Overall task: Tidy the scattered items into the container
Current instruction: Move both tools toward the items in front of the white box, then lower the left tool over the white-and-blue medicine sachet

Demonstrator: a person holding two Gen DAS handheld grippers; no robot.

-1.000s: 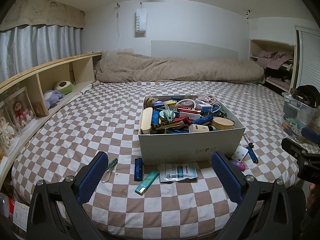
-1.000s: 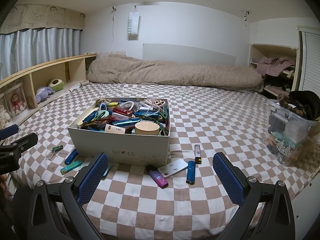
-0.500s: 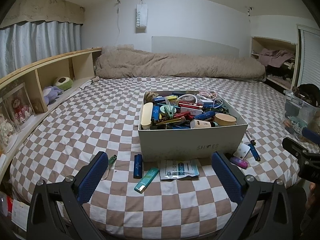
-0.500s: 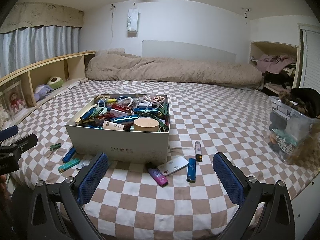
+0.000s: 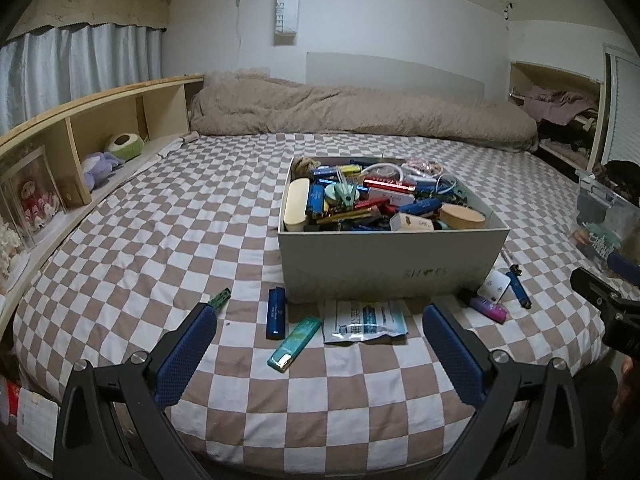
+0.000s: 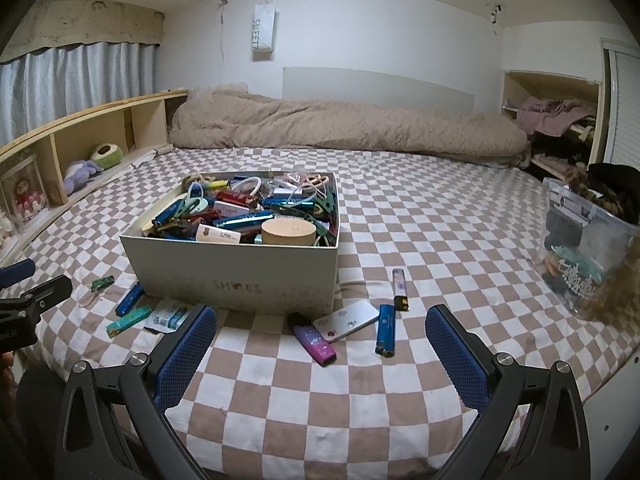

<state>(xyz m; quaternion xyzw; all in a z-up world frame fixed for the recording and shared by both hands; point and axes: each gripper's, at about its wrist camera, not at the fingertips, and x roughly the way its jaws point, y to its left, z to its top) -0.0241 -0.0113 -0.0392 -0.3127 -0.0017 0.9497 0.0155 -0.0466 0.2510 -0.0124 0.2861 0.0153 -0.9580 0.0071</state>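
On the brown-and-white checked bed, the pale grey cardboard shoe box sits packed with small items, and more lie scattered round its near wall. Left gripper hovers low at the bed's edge, jaws wide apart and holding nothing; between them lie a dark blue lighter, a teal lighter and a white-and-blue sachet, with a small green clip out at 10 o'clock. Right gripper is just as wide, nothing held; a purple lighter, a white card-shaped case and a blue lighter lie ahead of it, a pale-topped slim lighter out at 1 o'clock.
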